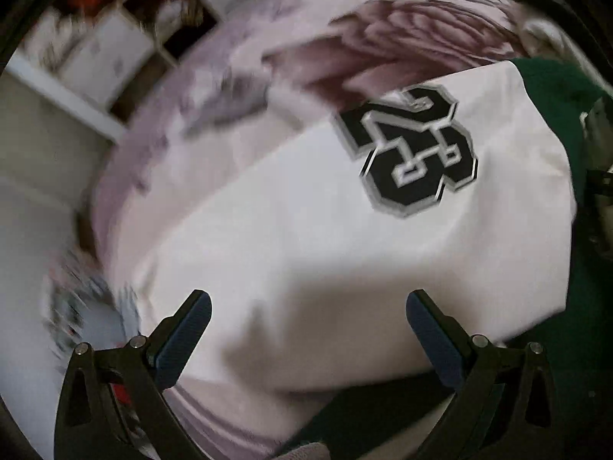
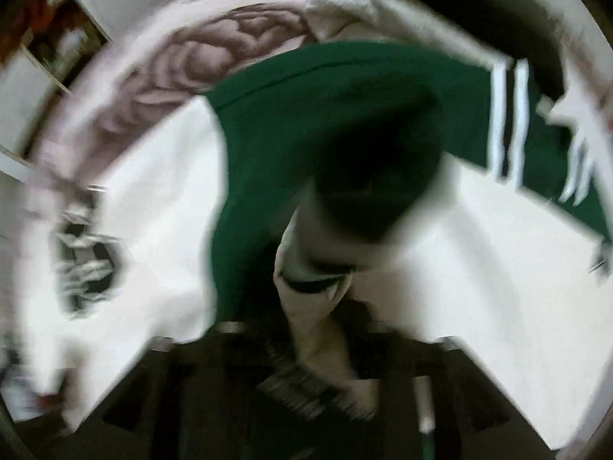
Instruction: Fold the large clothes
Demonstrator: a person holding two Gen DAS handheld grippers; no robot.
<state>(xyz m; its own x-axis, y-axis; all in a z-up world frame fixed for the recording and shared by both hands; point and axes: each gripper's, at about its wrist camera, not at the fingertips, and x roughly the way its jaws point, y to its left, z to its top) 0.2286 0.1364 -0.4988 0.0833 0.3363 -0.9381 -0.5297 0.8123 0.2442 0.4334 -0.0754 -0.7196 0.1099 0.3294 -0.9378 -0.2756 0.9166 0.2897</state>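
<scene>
White jersey with green sleeves and a black "23", spread on the bed.

Your white-bodied jersey [image 1: 306,230] lies flat on the pink floral bedspread [image 1: 214,122]; it looks light, soft and floppy, so take it by a hem corner or the green sleeve [image 2: 345,115]. Your left tool [image 1: 308,329] hangs wide open above it, gripping nothing. Your right tool is too blurred to judge. A white cubby shelf [image 1: 115,61] holds indistinct items.

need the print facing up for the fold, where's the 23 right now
In the left wrist view the 23 sits upper right on the white jersey, beside its green sleeve, ahead of the open left gripper.
</scene>
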